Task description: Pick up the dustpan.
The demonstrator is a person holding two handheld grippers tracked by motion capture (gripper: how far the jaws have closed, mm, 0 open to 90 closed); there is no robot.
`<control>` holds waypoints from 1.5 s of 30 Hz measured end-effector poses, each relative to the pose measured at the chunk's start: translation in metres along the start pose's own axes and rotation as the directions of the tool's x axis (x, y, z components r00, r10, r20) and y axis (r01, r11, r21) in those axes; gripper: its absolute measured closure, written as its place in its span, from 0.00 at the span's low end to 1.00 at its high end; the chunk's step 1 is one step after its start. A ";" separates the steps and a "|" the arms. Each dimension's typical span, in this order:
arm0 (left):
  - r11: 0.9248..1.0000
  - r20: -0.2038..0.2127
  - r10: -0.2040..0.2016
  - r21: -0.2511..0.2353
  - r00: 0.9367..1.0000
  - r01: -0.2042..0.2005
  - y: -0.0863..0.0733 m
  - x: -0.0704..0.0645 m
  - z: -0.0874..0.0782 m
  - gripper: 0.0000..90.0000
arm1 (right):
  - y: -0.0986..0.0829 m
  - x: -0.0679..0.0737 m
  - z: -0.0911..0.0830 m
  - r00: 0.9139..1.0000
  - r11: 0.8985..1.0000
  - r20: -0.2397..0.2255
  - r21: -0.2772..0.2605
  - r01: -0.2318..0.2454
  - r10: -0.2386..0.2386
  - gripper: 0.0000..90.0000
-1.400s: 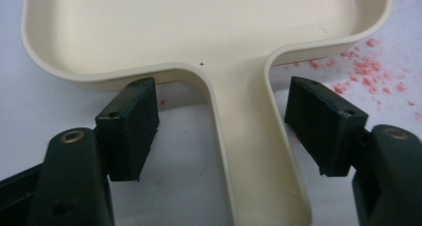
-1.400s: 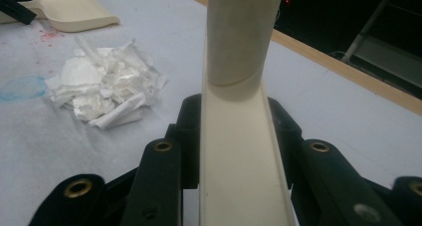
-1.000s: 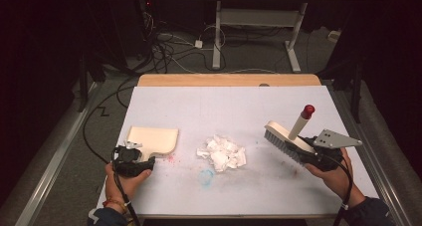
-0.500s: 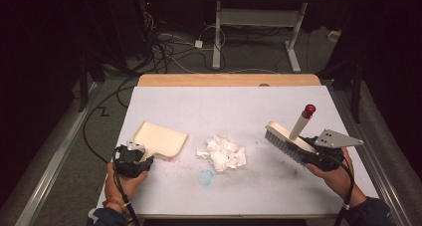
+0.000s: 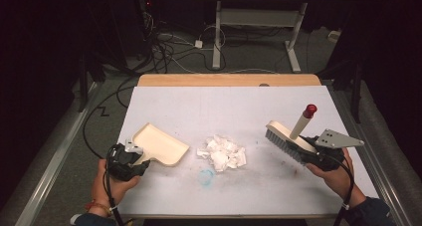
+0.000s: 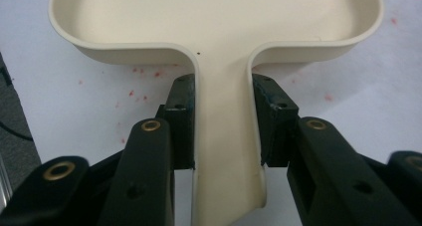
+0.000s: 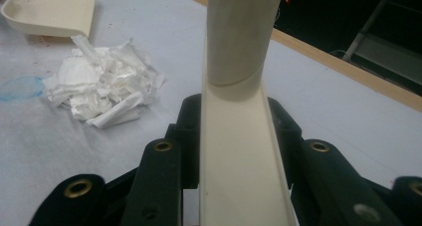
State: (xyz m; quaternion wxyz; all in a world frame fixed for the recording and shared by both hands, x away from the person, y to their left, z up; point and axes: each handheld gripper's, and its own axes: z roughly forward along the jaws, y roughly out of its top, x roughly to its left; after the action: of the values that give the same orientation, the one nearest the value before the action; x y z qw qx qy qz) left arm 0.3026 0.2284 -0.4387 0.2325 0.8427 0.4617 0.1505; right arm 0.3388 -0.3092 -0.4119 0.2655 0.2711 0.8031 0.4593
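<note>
A cream dustpan [image 5: 160,143] lies on the white table cover at the left, its mouth facing the middle. My left gripper [image 5: 130,159] is shut on the dustpan's handle [image 6: 226,136], one jaw on each side. A pile of torn white paper scraps [image 5: 222,152] lies in the middle of the table, also seen as the scraps [image 7: 102,89] in the right gripper view. At the right, my right gripper [image 5: 312,151] is shut on a cream hand brush [image 5: 284,136] with grey bristles and a red-tipped handle [image 5: 309,110]. The brush body [image 7: 239,136] runs up between the jaws.
A faint blue stain [image 5: 206,175] marks the cover just in front of the scraps. Small red specks [image 6: 144,81] dot the cover near the dustpan. The wooden table edge [image 5: 229,80] runs along the back, with cables and a desk frame on the floor beyond.
The dustpan in my left gripper has slid right toward the paper scraps and turned slightly. The brush has barely moved.
</note>
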 end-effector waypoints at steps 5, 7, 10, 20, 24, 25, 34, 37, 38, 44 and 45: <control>0.999 0.044 0.040 0.022 0.998 -0.041 -0.001 -0.003 -0.007 0.70 | -0.001 0.001 0.002 1.000 1.000 -0.003 0.014 0.001 0.000 0.75; 0.997 0.068 0.067 0.043 0.995 -0.070 -0.002 -0.005 -0.007 0.70 | -0.001 0.001 0.002 1.000 1.000 -0.002 0.016 0.002 -0.002 0.75; 0.993 0.106 0.097 0.057 0.990 -0.104 -0.001 -0.011 -0.005 0.70 | 0.000 0.002 0.002 1.000 1.000 -0.006 0.014 0.003 -0.003 0.75; 0.984 0.161 0.158 0.060 0.974 -0.169 0.004 -0.024 0.000 0.70 | -0.002 0.002 0.005 1.000 1.000 0.004 0.015 0.007 -0.007 0.75; 0.981 0.179 0.172 0.060 0.969 -0.185 0.006 -0.028 0.003 0.70 | -0.002 0.003 0.007 1.000 1.000 0.005 0.020 0.007 -0.007 0.75; 0.981 0.181 0.174 0.058 0.968 -0.187 0.006 -0.029 0.003 0.70 | -0.002 0.003 0.007 1.000 1.000 0.004 0.023 0.007 -0.007 0.75; 0.966 0.196 0.236 0.061 0.952 -0.252 0.008 -0.040 0.005 0.70 | -0.002 0.003 0.007 1.000 1.000 0.008 0.021 -0.004 0.004 0.75; 0.965 0.198 0.240 0.061 0.950 -0.256 0.008 -0.041 0.005 0.70 | -0.001 0.002 0.009 1.000 1.000 0.015 0.020 -0.009 0.009 0.75; 0.964 0.197 0.242 0.061 0.950 -0.258 0.008 -0.041 0.005 0.70 | -0.001 0.002 0.010 1.000 1.000 0.010 0.018 -0.012 0.012 0.75; 0.960 0.194 0.256 0.061 0.947 -0.272 0.009 -0.044 0.006 0.70 | 0.000 0.001 0.013 1.000 1.000 0.015 0.013 -0.014 0.014 0.75; 0.960 0.196 0.256 0.062 0.946 -0.273 0.009 -0.044 0.006 0.70 | 0.000 0.001 0.013 1.000 1.000 0.016 0.010 -0.017 0.017 0.75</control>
State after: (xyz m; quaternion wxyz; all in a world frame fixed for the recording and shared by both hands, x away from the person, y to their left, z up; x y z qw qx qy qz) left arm 0.2886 0.1850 -0.4409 0.2149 0.9168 0.3268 0.0803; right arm 0.3470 -0.3012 -0.4173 0.2666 0.2832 0.8010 0.4552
